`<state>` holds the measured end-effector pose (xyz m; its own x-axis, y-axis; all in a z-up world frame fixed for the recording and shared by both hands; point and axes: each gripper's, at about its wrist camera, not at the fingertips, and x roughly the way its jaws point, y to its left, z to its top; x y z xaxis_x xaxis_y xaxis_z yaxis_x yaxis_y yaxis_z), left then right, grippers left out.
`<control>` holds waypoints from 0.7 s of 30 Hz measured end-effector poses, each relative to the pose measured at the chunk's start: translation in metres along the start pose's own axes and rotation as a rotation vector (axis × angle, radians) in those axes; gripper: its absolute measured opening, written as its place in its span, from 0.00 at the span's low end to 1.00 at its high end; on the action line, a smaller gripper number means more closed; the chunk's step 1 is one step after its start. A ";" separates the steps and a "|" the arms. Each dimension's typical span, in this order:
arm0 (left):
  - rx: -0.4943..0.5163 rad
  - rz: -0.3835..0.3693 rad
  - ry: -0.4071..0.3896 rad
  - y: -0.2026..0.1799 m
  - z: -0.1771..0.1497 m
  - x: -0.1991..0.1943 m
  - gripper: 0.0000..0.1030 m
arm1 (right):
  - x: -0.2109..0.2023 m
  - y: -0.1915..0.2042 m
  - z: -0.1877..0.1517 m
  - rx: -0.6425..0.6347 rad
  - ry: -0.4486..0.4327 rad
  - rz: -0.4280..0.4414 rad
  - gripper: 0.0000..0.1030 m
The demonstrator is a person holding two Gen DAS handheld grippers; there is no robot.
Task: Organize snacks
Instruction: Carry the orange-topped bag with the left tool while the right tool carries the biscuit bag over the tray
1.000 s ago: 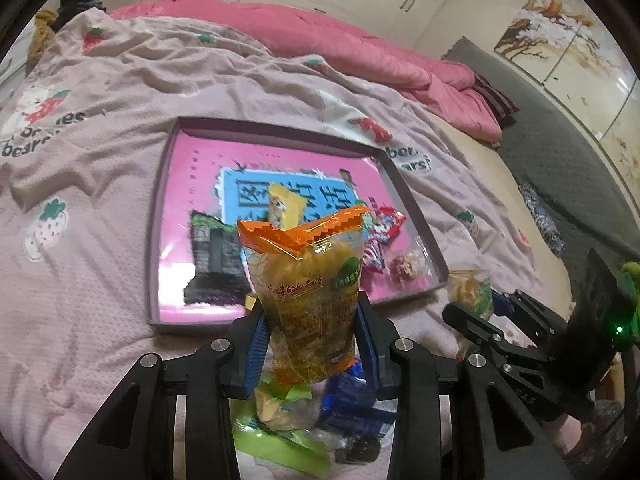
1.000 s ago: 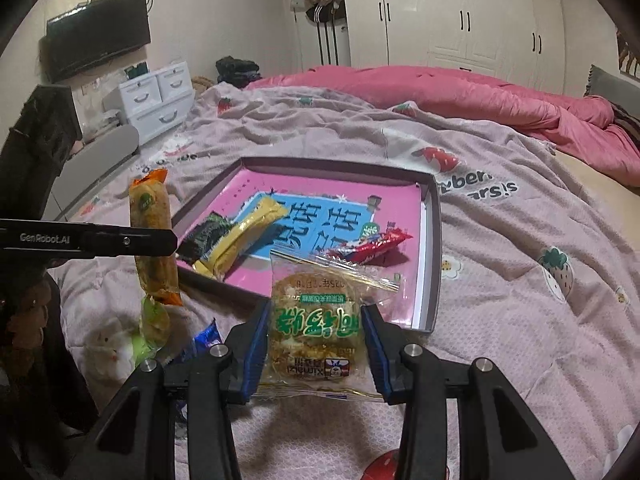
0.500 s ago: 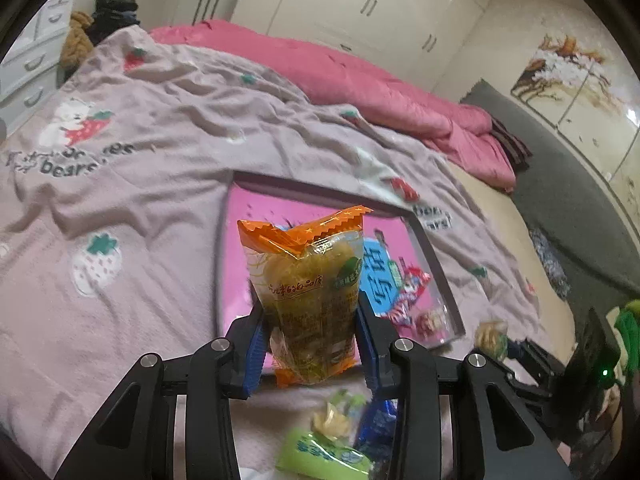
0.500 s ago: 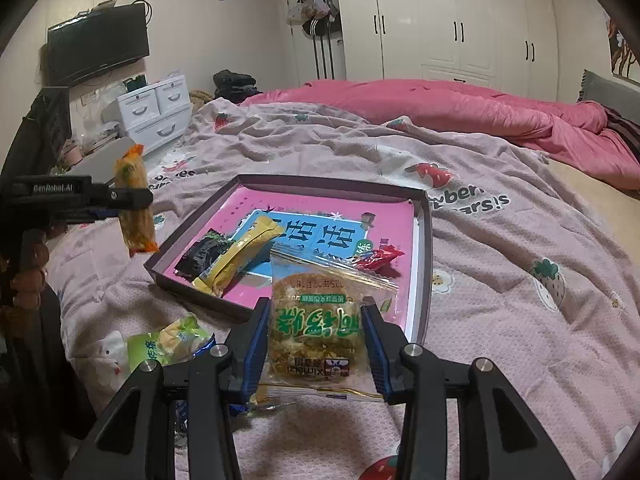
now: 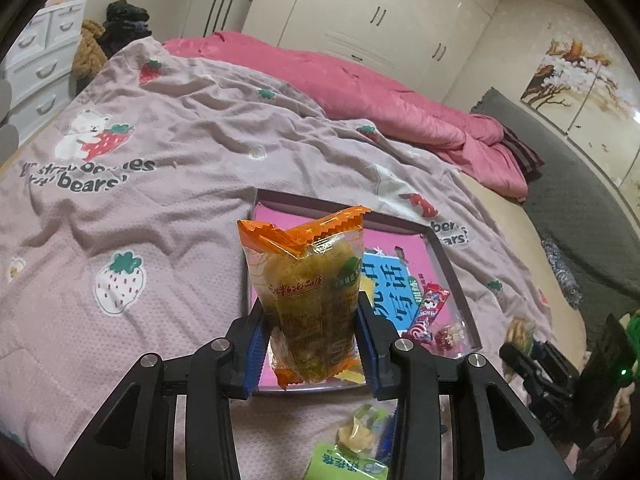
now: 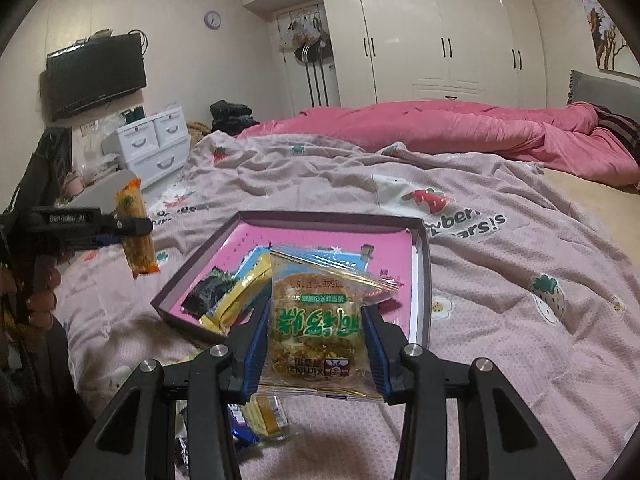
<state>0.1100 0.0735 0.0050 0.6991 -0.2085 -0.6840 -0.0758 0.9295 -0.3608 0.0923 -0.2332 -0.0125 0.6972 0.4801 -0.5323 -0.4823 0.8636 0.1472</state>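
Observation:
My left gripper [image 5: 310,346] is shut on an orange-topped clear snack packet [image 5: 306,292], held upright above the near left edge of a shallow pink-lined box lid [image 5: 456,280]. In the right wrist view that same left gripper [image 6: 132,226] shows at the left with the orange packet [image 6: 136,236] hanging left of the box lid [image 6: 328,216]. My right gripper [image 6: 314,344] is shut on a flat clear packet with green lettering [image 6: 316,328], held over the lid's near edge. Inside the lid lie a dark packet [image 6: 206,294], a yellow bar [image 6: 240,292] and red candy wrappers [image 5: 428,312].
Loose snacks lie on the bedspread near the grippers: a green packet [image 5: 344,464] and blue and yellow wrappers [image 6: 256,420]. The lid sits on a lilac strawberry bedspread [image 5: 140,208] with a pink quilt [image 5: 380,104] behind. White drawers [image 6: 154,144] stand to the left.
My left gripper has swung left and risen with the orange packet, so the lid now sits to the right in its view. The right gripper has tilted up slightly, keeping its packet.

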 end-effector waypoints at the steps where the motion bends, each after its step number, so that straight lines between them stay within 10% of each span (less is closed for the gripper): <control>1: 0.005 0.004 0.002 -0.001 -0.001 0.002 0.40 | 0.001 0.000 0.001 0.002 0.001 0.002 0.43; 21: 0.123 0.045 0.096 -0.030 -0.020 0.051 0.40 | 0.019 0.009 0.007 -0.024 -0.013 0.014 0.43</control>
<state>0.1338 0.0282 -0.0321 0.6253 -0.1880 -0.7574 -0.0138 0.9677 -0.2517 0.1051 -0.2156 -0.0151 0.6971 0.4943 -0.5194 -0.5046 0.8528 0.1343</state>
